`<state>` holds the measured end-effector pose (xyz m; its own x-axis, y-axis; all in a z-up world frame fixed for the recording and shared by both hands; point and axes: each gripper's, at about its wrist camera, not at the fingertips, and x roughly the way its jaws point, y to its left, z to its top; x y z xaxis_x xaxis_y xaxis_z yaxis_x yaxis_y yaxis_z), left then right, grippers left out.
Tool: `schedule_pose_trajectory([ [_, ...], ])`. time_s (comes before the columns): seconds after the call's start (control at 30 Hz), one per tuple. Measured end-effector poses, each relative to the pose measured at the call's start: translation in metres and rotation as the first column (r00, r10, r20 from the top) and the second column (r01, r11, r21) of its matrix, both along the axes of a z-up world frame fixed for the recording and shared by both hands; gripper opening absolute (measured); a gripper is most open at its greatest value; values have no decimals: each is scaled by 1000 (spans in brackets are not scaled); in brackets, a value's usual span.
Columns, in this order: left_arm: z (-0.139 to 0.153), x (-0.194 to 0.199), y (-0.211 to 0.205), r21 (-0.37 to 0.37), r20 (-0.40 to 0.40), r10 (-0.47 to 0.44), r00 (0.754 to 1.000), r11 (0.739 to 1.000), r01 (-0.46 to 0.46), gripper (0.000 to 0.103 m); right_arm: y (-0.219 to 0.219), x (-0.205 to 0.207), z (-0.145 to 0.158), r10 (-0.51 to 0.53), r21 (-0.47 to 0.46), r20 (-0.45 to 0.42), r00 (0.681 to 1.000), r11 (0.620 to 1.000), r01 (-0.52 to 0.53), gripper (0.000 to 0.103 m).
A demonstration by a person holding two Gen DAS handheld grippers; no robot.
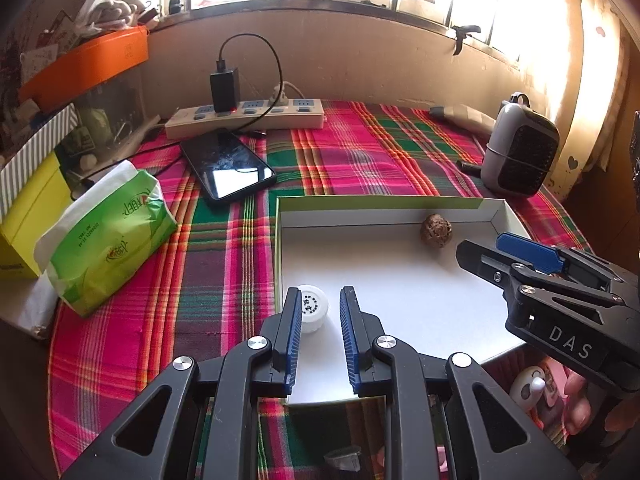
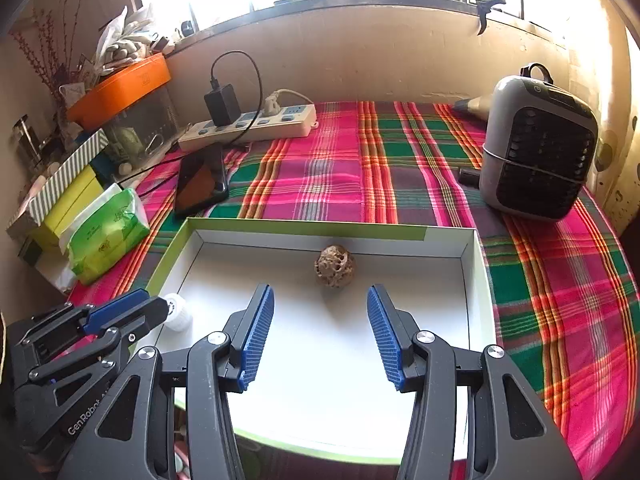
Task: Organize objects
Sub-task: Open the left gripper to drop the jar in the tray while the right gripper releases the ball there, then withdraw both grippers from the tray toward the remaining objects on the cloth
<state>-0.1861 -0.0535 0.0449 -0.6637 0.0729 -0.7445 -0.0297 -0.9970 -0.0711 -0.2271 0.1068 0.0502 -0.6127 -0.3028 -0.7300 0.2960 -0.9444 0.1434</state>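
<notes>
A shallow white box [image 1: 384,216] with a green rim sits on the plaid cloth; it also shows in the right wrist view [image 2: 312,248]. Inside it lie a brown carved ball [image 1: 436,231] [image 2: 335,266] near the far wall and a small white bottle [image 1: 315,307] [image 2: 176,312] at the left side. My left gripper [image 1: 320,304] is open and empty, just right of the bottle. My right gripper [image 2: 320,304] is open and empty, just short of the ball.
A phone [image 1: 228,164], a white power strip [image 1: 244,118] with a black charger, a green tissue pack [image 1: 108,240] and stacked boxes [image 1: 32,184] lie to the left. A grey heater [image 2: 540,148] stands at the right. A small white figure [image 1: 528,388] lies near the front.
</notes>
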Motion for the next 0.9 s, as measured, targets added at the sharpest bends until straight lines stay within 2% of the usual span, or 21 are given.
schedule_pose_trajectory([
  [0.27,8,28,5,-8,-30,-3,1000,1000,3,18,5,30,6,6,-11,-36,999,1000,-7,50],
  [0.37,9,38,7,-38,-50,0,999,999,-2,18,6,40,7,7,0,-49,999,1000,-7,50],
  [0.6,9,55,12,-54,-57,-5,998,999,2,19,11,59,5,13,-6,-62,998,1000,-14,50],
  [0.9,4,77,3,-11,-61,1,998,1000,-2,19,23,82,1,3,15,-81,997,1000,-2,50],
])
